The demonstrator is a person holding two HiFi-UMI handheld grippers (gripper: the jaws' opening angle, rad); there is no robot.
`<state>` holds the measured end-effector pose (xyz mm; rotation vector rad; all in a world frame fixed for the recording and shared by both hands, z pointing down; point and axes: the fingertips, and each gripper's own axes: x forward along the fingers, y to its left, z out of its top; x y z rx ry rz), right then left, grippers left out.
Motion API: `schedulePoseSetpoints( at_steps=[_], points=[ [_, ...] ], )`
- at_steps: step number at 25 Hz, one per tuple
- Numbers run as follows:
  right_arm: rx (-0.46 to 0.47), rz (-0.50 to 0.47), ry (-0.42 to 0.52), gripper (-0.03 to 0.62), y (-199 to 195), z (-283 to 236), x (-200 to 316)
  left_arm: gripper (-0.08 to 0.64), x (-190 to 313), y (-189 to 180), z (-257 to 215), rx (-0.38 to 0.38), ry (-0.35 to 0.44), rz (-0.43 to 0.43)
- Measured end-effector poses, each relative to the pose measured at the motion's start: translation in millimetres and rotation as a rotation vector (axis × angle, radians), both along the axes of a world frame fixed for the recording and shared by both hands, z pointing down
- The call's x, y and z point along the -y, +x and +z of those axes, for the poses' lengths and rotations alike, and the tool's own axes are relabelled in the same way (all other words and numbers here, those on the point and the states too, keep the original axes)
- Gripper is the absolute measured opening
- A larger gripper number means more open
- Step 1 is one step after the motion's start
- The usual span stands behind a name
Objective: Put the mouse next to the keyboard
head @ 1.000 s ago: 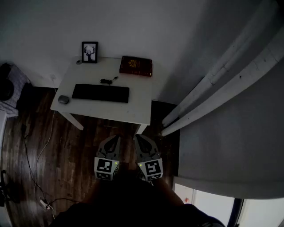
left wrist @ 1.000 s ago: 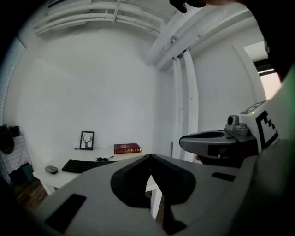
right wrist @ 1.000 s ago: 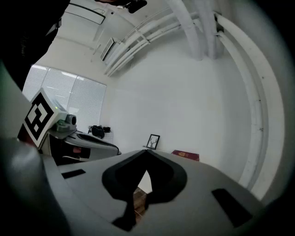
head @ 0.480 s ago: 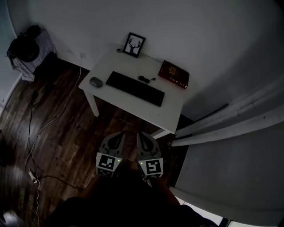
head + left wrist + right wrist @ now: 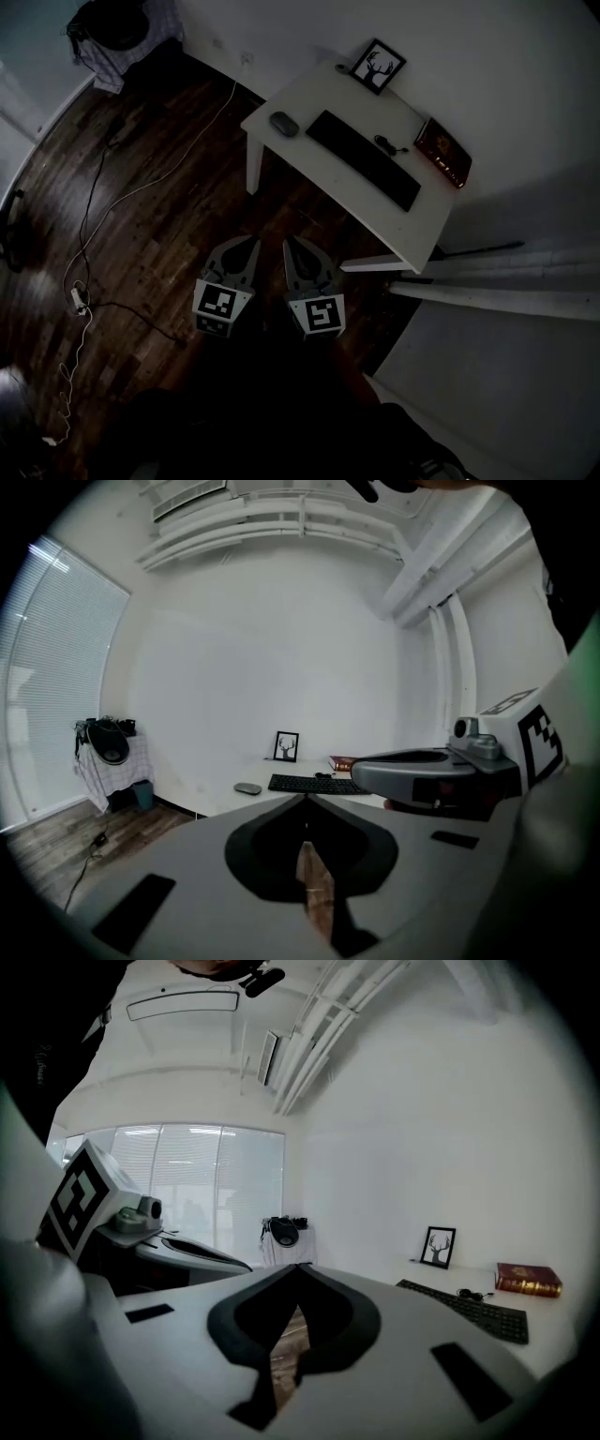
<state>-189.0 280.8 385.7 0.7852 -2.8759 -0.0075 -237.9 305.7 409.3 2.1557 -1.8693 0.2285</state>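
A grey mouse point(image 5: 284, 123) lies near the left end of a white table point(image 5: 309, 178), a little apart from the left end of a black keyboard point(image 5: 364, 158). In the left gripper view the mouse point(image 5: 248, 788) and the keyboard point(image 5: 317, 784) sit far ahead on the table. The right gripper view shows the keyboard point(image 5: 464, 1309) at the right. My left gripper point(image 5: 249, 246) and right gripper point(image 5: 292, 247) hang side by side over the wooden floor, well short of the table, both shut and empty.
A framed deer picture point(image 5: 381, 66) and a red book point(image 5: 442, 152) stand at the table's back. Cables and a power strip point(image 5: 79, 298) lie on the floor at left. A cloth-covered stand point(image 5: 120, 26) sits in the far corner. White beams point(image 5: 506, 295) run along the right.
The view has swung left: the table has slid toward the upper right of the head view and more floor shows at left. Both grippers stay shut, side by side.
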Motion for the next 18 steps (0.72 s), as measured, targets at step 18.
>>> schedulePoseSetpoints(
  at_steps=[18],
  points=[
    [0.015, -0.084, -0.165, 0.021, -106.9, 36.2, 113.9, 0.000, 82.5, -66.5, 10.1, 0.108, -0.096, 0.149]
  ],
)
